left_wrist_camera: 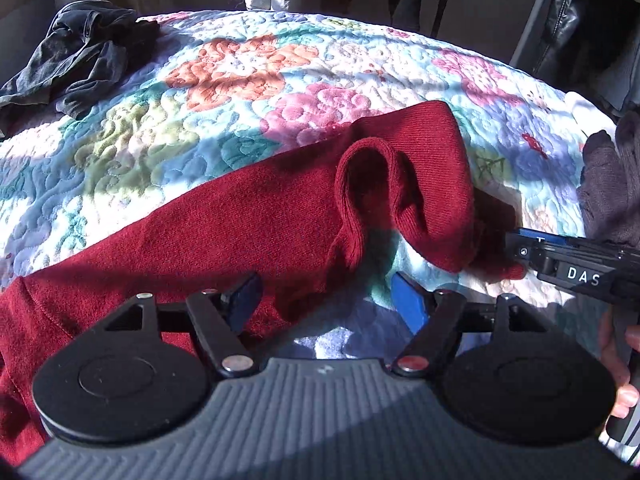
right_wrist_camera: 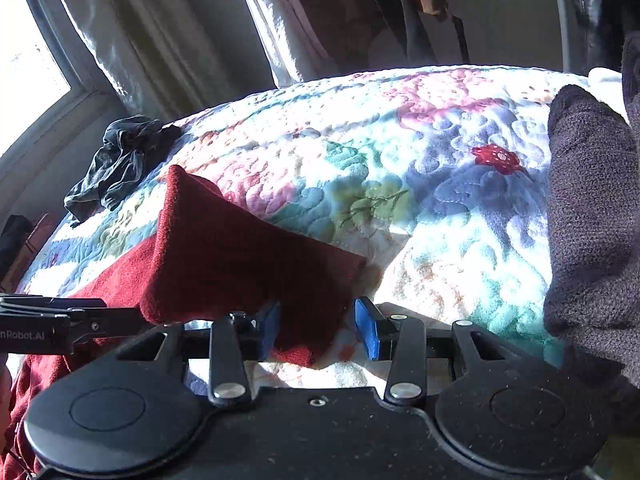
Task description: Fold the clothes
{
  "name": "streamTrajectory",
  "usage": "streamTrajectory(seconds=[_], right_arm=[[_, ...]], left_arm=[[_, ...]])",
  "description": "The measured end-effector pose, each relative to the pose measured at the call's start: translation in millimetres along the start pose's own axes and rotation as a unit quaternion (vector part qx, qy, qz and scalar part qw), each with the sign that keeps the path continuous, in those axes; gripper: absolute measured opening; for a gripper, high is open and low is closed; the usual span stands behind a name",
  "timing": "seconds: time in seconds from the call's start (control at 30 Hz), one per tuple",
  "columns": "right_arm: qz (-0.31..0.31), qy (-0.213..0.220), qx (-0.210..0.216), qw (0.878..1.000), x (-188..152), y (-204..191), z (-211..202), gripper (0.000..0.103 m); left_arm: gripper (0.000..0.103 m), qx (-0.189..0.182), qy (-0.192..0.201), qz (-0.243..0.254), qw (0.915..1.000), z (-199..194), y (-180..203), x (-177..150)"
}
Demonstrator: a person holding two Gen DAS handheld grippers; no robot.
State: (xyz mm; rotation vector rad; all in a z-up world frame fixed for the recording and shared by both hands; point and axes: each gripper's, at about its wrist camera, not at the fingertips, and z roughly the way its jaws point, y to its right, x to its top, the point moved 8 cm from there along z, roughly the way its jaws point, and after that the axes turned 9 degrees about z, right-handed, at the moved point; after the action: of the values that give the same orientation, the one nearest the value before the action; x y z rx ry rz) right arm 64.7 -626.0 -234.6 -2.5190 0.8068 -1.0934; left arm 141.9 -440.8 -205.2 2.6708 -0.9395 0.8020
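Observation:
A dark red knit sweater (left_wrist_camera: 240,220) lies across a floral quilt (left_wrist_camera: 224,92), its ribbed neck opening (left_wrist_camera: 362,196) bunched up and one part folded over into a raised flap (right_wrist_camera: 224,248). My left gripper (left_wrist_camera: 326,300) is open just above the sweater, its blue pads (left_wrist_camera: 410,300) set wide apart and holding nothing. My right gripper (right_wrist_camera: 320,328) is also open, with a corner of the red flap (right_wrist_camera: 304,352) lying between its pads. In the left wrist view the right gripper (left_wrist_camera: 516,246) comes in from the right at that corner.
A crumpled dark grey garment (left_wrist_camera: 80,60) lies at the quilt's far left edge. A brown-grey knit garment (right_wrist_camera: 592,220) hangs close on the right. A hand (left_wrist_camera: 624,360) holds the right gripper. Curtains and hanging clothes (right_wrist_camera: 420,0) stand behind the bed.

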Motion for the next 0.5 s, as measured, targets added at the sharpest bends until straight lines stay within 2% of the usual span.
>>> streamTrajectory(seconds=[0.07, 0.1, 0.13, 0.17, 0.2, 0.27, 0.33, 0.43, 0.5], right_arm=[[0.003, -0.001, -0.002, 1.000, -0.2, -2.8, 12.8, 0.049], [-0.024, -0.002, -0.006, 1.000, -1.9, -8.3, 18.0, 0.049], [-0.050, -0.002, -0.010, 0.999, -3.7, -13.8, 23.2, 0.044], [-0.076, -0.003, -0.014, 0.997, -5.3, -19.2, 28.1, 0.007], [-0.098, 0.000, -0.014, 0.995, -4.5, -24.9, 27.1, 0.005], [-0.126, 0.033, -0.034, 0.991, 5.1, -29.7, 14.4, 0.004], [-0.146, 0.088, -0.084, 0.982, 23.6, -26.1, -4.3, 0.004], [-0.164, 0.188, -0.178, 0.952, 67.3, -9.2, -34.8, 0.005], [-0.138, 0.202, -0.189, 0.951, 86.2, 2.7, -46.3, 0.005]], left_arm=[[0.071, -0.013, -0.002, -0.011, 0.9999, 6.6, -2.2, -9.6], [0.071, -0.016, -0.003, -0.015, 0.9998, 9.3, -2.1, -12.9], [0.071, -0.014, -0.004, -0.013, 0.9998, 11.4, -1.3, -15.5], [0.071, -0.012, -0.004, -0.014, 0.9998, 10.5, -1.8, -16.0], [0.071, -0.010, -0.004, -0.016, 0.9998, 9.6, -2.2, -16.5], [0.071, -0.007, -0.004, -0.018, 0.9998, 7.8, -3.1, -17.6], [0.071, -0.004, -0.004, -0.021, 0.9998, 6.0, -4.1, -18.6], [0.071, 0.001, -0.005, -0.025, 0.9997, 3.4, -5.4, -20.1], [0.071, 0.005, -0.005, -0.028, 0.9996, 1.6, -6.3, -21.1]])
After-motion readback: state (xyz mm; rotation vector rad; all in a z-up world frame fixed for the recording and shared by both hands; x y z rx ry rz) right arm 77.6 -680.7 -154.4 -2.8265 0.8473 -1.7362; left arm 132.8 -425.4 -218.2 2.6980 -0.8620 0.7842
